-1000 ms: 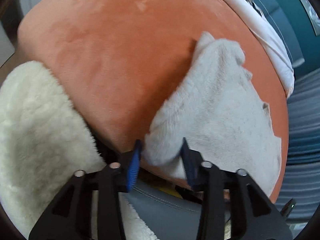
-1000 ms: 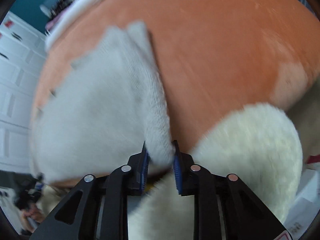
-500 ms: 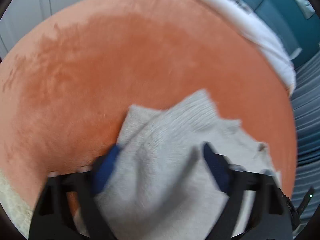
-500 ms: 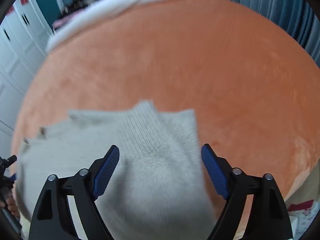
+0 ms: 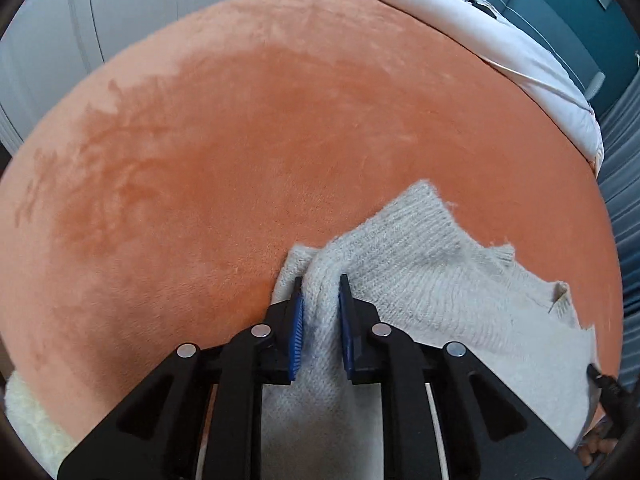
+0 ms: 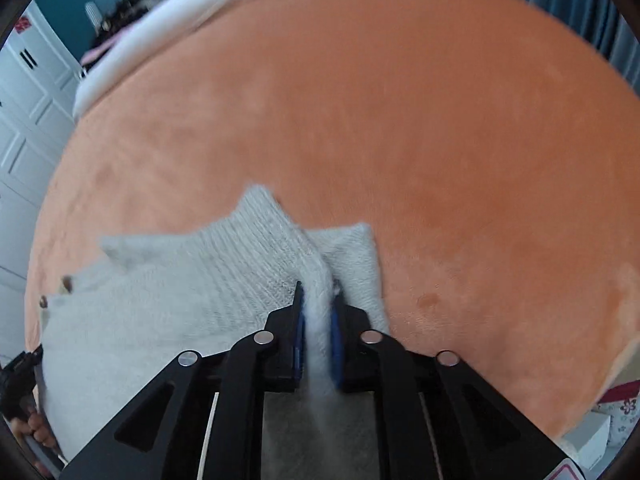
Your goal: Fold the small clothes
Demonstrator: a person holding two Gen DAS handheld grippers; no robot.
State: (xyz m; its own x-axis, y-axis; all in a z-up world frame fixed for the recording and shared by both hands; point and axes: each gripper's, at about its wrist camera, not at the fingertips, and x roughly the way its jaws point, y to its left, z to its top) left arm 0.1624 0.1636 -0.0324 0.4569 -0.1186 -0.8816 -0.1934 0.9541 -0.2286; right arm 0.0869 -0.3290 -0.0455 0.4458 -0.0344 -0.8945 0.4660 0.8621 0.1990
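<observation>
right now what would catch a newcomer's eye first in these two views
The big orange plush blanket fills both views. On its near edge lies a pale grey knitted garment, with the left gripper and right gripper each shut on a pinched ridge of the knit. White bedding lies along the far edge.

One grey knitted garment (image 5: 432,280), one orange blanket (image 5: 280,120) and two grippers, left (image 5: 321,292) and right (image 6: 317,298), are counted.

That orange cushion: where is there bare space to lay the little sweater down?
The orange cushion is bare ahead of both grippers, up to the white bedding along its far edge. The near edge is crowded: the grey sweater lies there, pinched by the left gripper and right gripper.
</observation>
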